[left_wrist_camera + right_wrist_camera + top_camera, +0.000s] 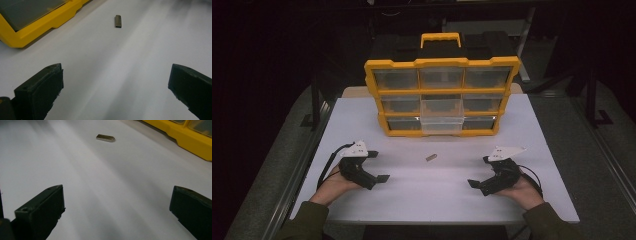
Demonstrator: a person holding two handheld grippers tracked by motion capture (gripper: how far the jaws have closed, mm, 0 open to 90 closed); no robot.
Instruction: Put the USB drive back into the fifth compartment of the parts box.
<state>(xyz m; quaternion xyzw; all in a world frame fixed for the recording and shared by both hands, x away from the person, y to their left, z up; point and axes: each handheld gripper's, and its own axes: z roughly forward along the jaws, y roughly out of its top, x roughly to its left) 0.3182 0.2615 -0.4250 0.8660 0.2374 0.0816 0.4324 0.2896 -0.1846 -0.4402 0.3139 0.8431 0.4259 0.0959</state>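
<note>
At the left, the left hand-held gripper (382,166) rests low on the white tabletop (362,120), its jaws spread wide and empty; in the left gripper view the two black jaws stand far apart with bare surface between them. It points toward the middle of the tabletop.

Moving toward the centre, a small metal bar (431,157) lies flat by itself, well apart from both grippers and a little in front of the yellow organiser (442,62), which stands upright at the back with one clear middle drawer (441,117) pulled forward. In the left gripper view the bar (118,21) lies ahead and slightly to the right of the organiser's yellow frame (37,30); in the right gripper view it (105,137) lies ahead with one end cut at an angle.

At the right, the right hand-held gripper (472,176) is likewise released and empty, low on the tabletop and aimed inward.

The work in hand looks to be picking up the bar, probably for the open drawer. Whichever gripper goes should come in low, turn so that the jaws straddle the bar's narrow width rather than its length, and close only once the pads sit level with the surface. The bar is thin and smooth, so a tilted or high approach would likely push it sliding away.
</note>
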